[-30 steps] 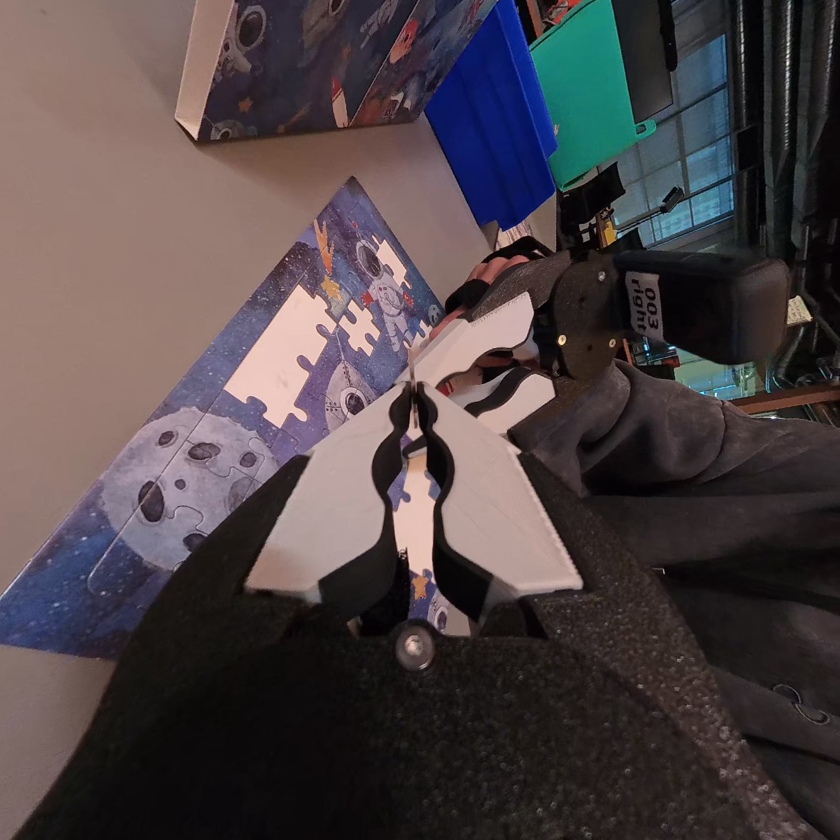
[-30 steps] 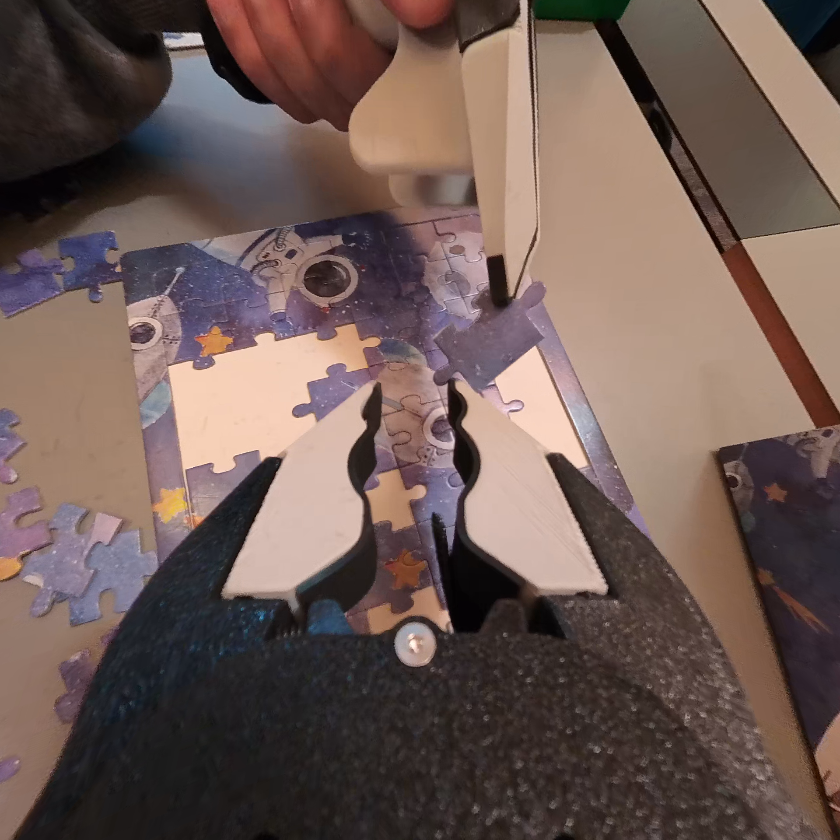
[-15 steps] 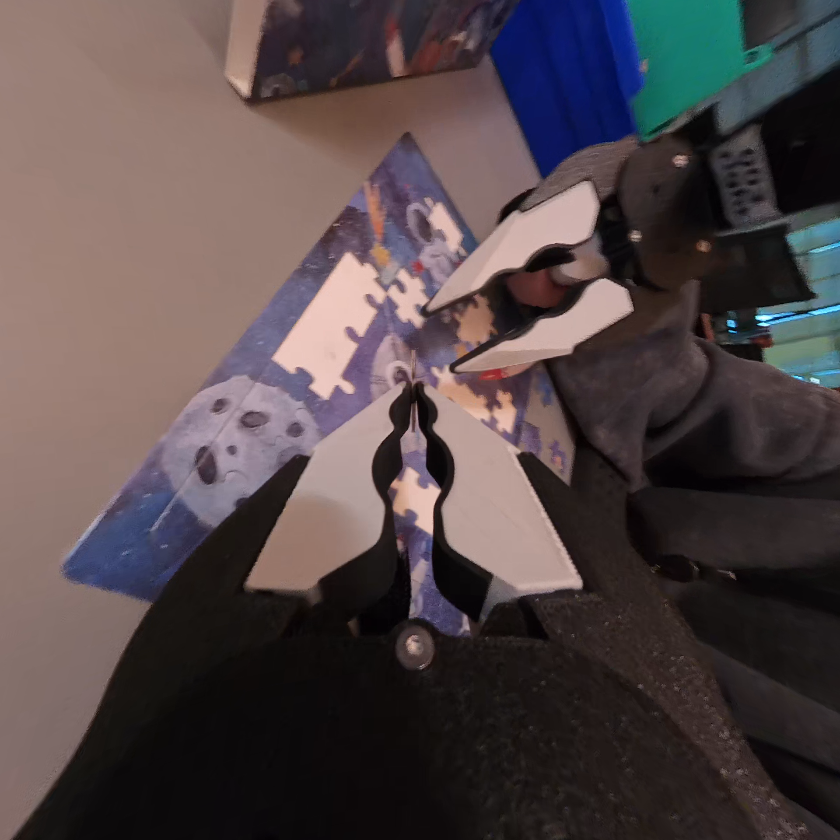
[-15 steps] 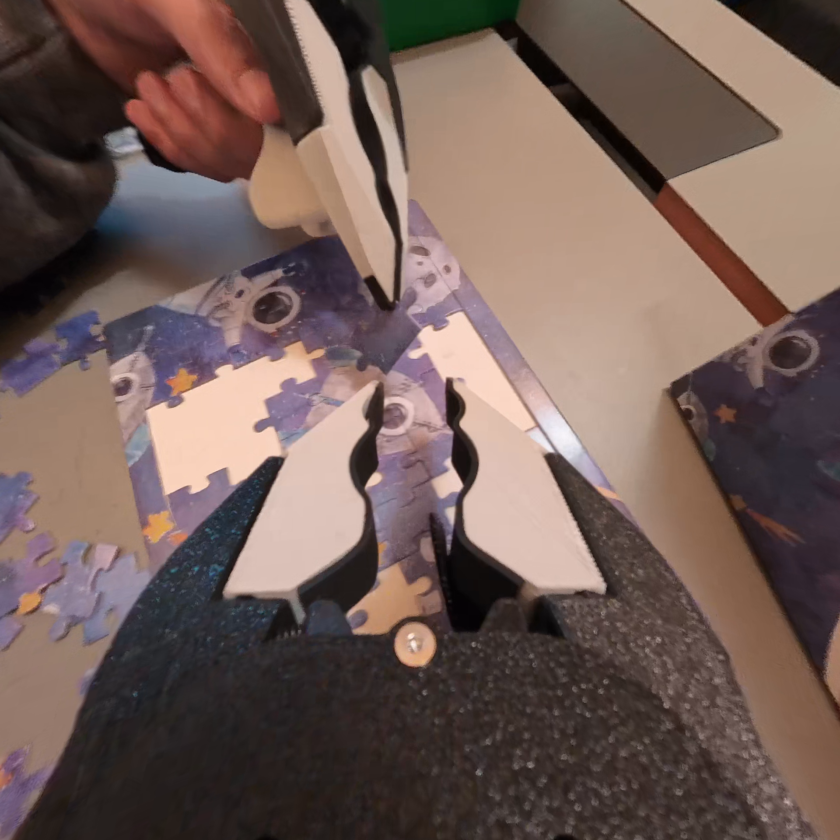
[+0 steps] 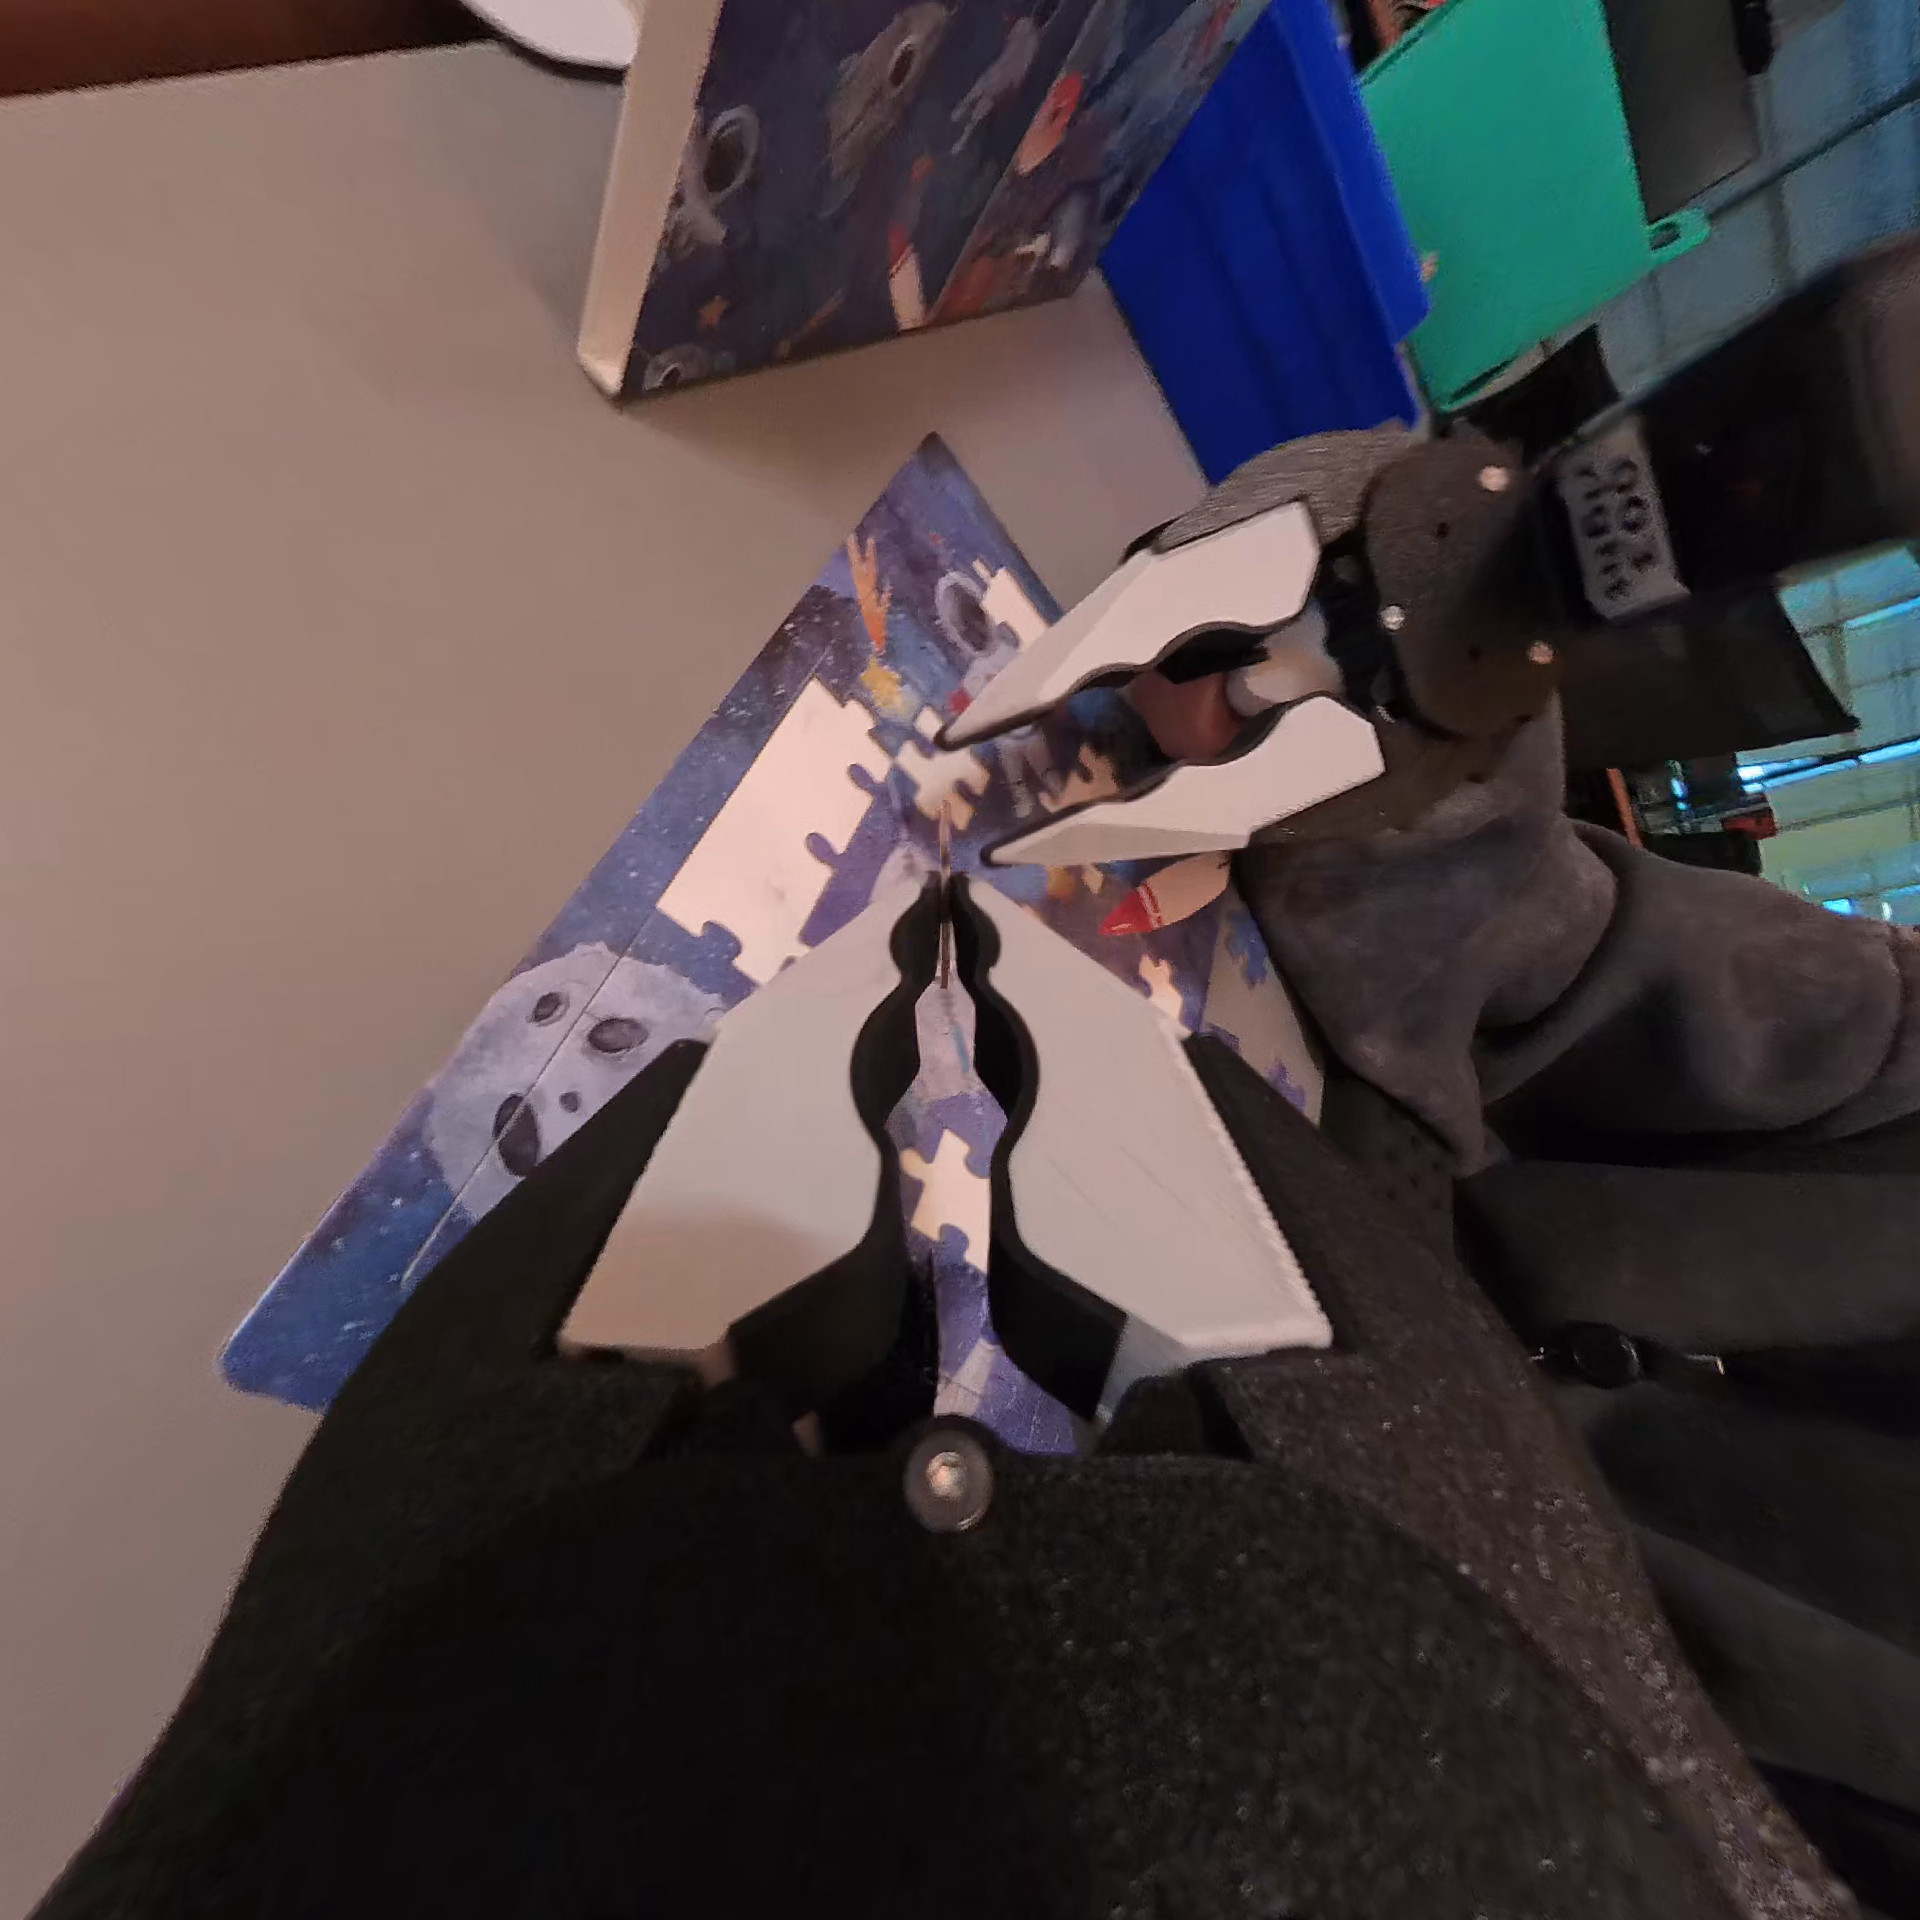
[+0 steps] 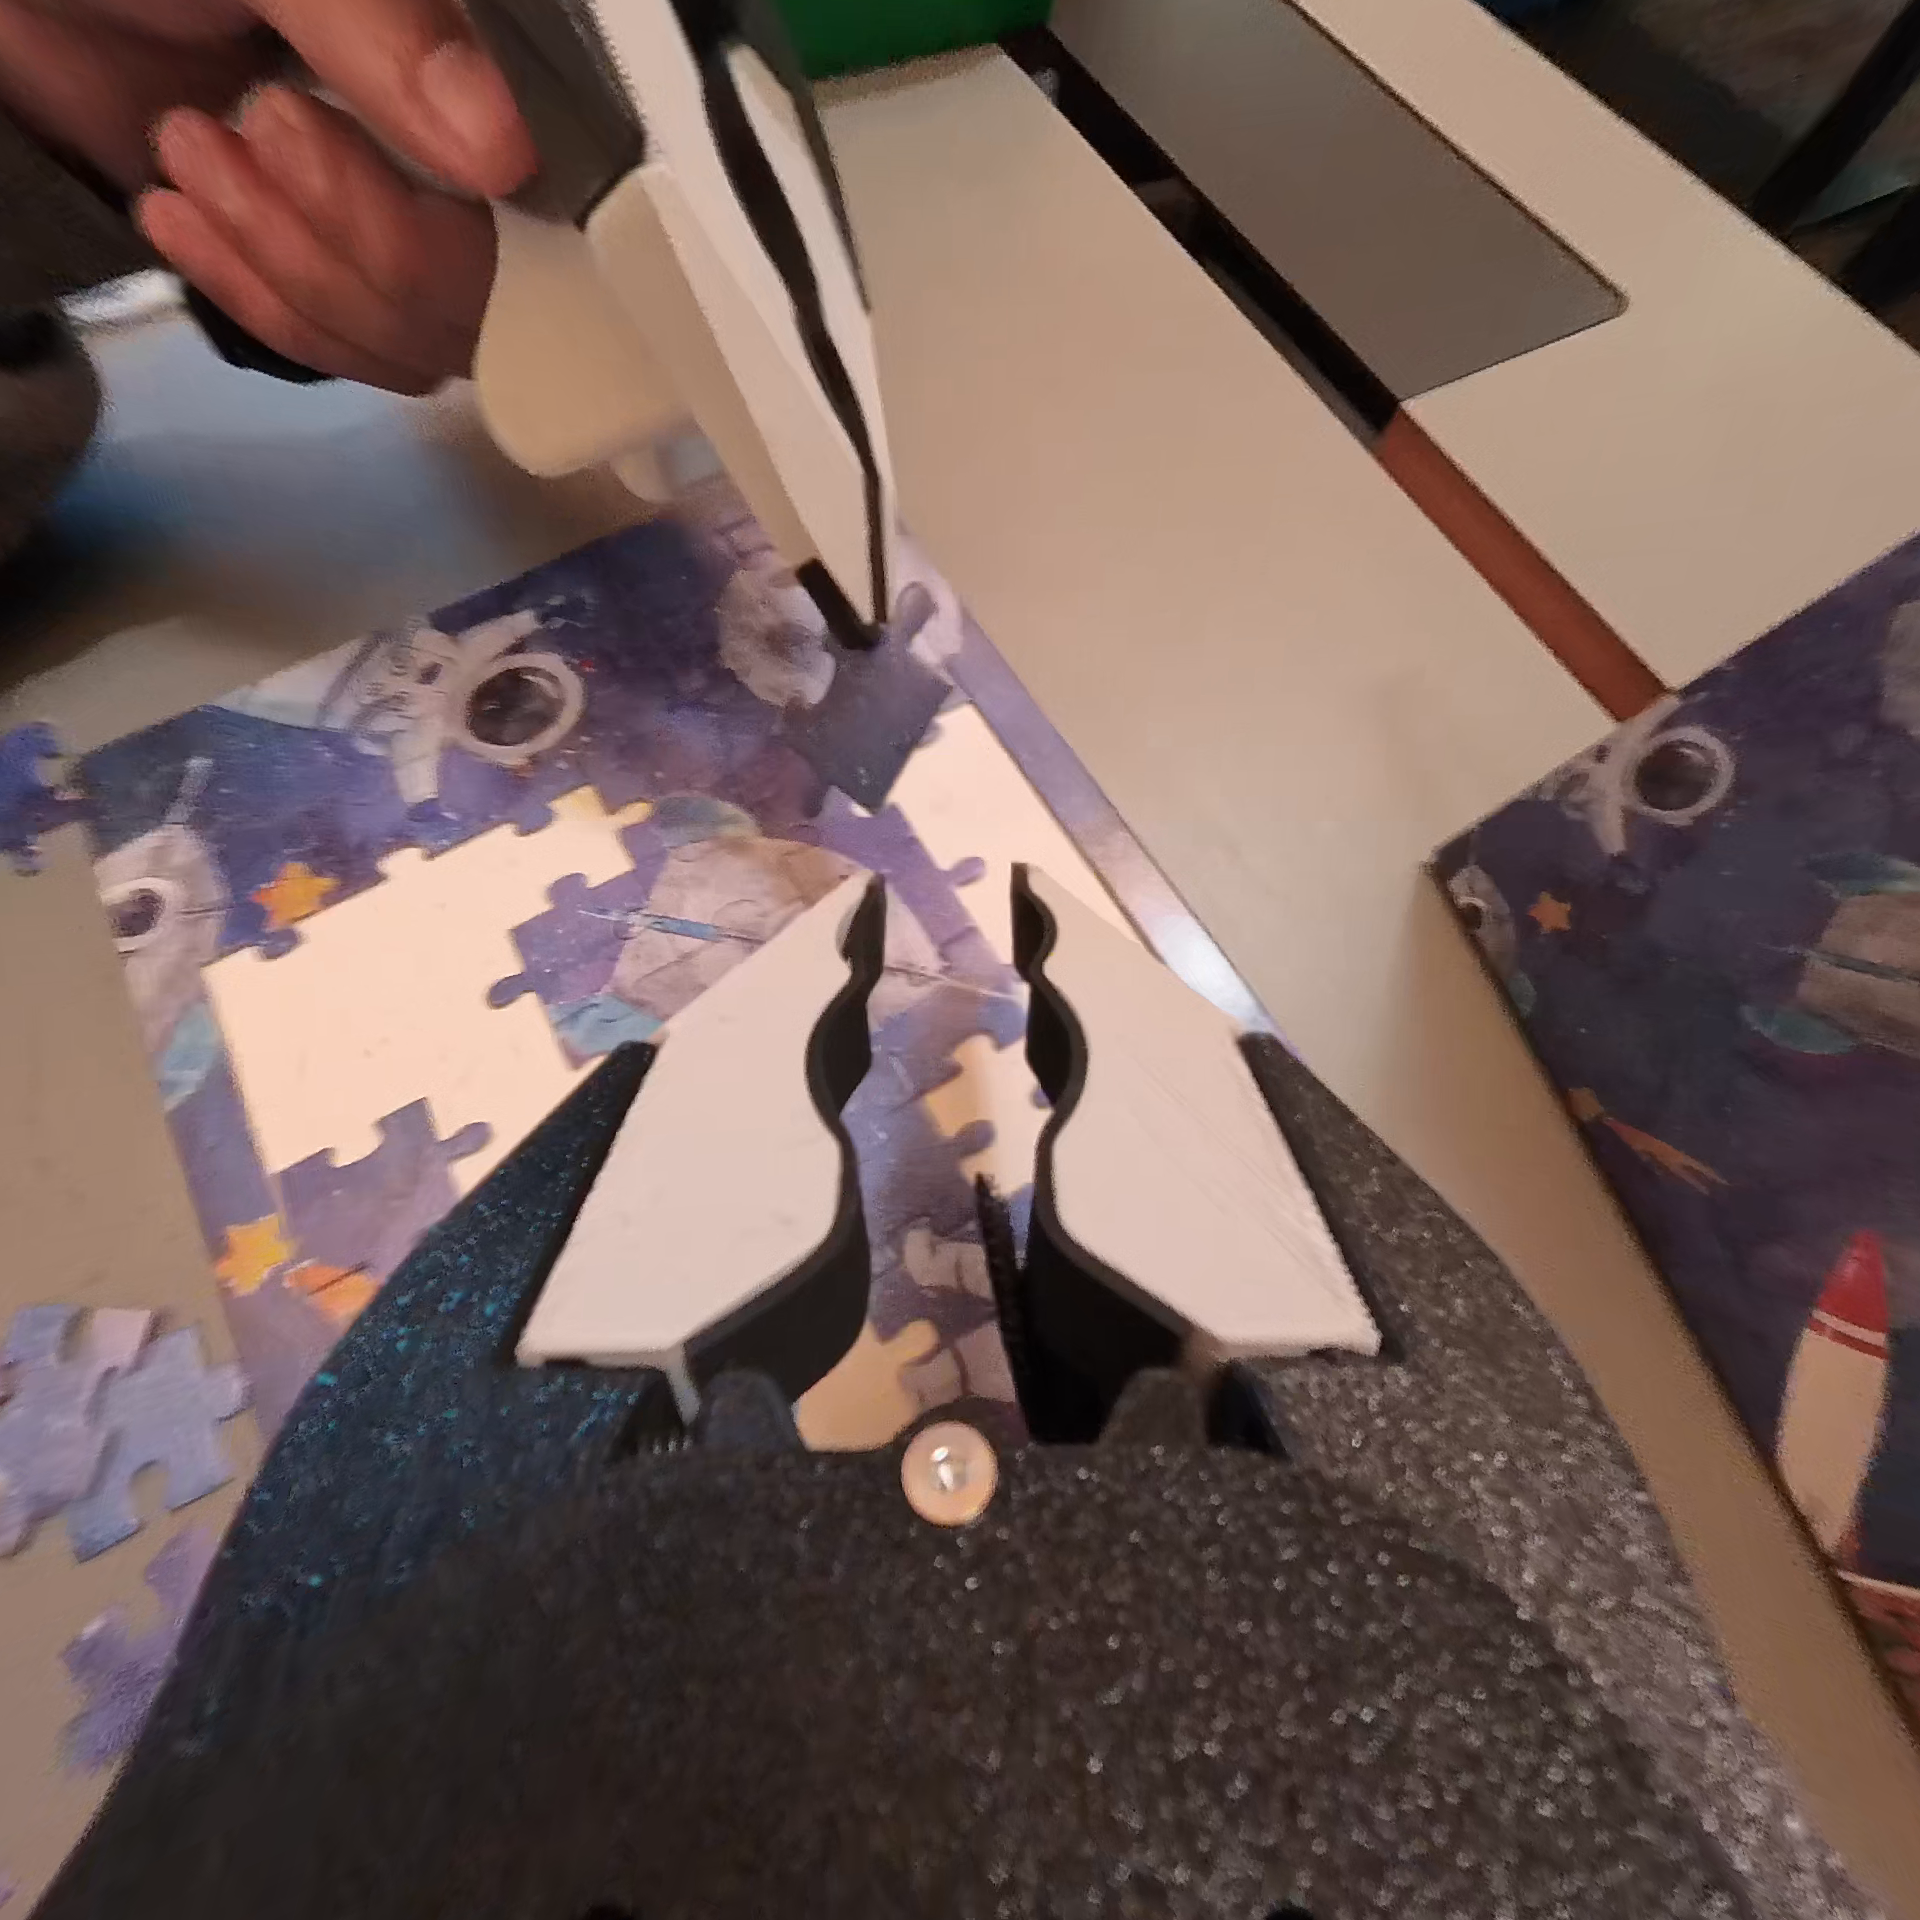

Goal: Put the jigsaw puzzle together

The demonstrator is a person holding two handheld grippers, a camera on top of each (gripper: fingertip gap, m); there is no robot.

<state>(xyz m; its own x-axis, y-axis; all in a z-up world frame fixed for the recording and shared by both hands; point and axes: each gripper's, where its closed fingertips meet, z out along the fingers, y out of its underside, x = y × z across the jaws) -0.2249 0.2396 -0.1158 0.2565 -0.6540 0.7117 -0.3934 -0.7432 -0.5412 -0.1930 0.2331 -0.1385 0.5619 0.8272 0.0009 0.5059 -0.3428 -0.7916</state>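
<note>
Jaws of left gripper clenched on dark puzzle piece, now lowered over empty gap at puzzle board far edge. Right gripper released, empty, hovering close. Piece near placement; seating pending.

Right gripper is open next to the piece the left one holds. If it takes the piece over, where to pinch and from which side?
Probably the free lower corner of the puzzle piece, coming in flat from the near side. The left gripper pinches its top edge, so the piece hangs on edge above the puzzle board. The right gripper stands open just below.
</note>
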